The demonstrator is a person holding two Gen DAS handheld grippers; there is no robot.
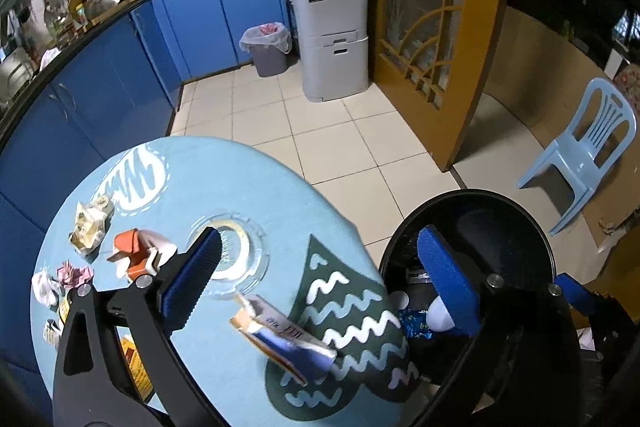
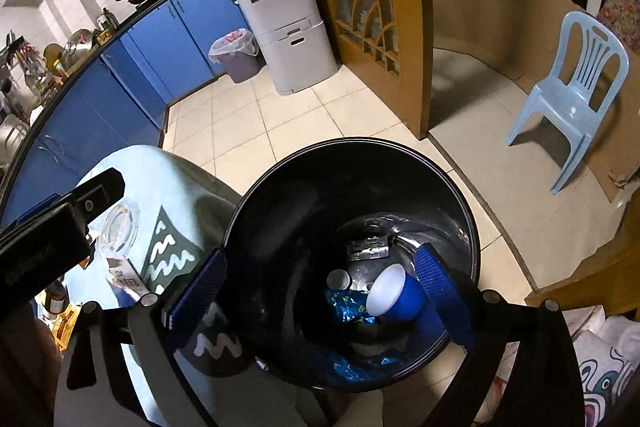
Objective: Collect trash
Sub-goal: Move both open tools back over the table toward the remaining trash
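- Where the table (image 1: pixel 168 187) edge meets the black bin (image 1: pixel 520 203), a torn carton (image 1: pixel 280 339) lies flat, long axis slanting toward the bin, crumpled, blue and white.
- Both the left tongs (image 1: pixel 320 291) and right tongs (image 2: pixel 320 291) stand apart, empty.
- A blue cup (image 2: pixel 394 293) lies tipped inside the bin.

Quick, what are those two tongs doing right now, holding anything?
Left tongs: open, holding nothing, over the table edge.
Right tongs: open, holding nothing, above the black bin.

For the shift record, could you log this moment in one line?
left gripper: open, empty | right gripper: open above black bin | blue cup: binned
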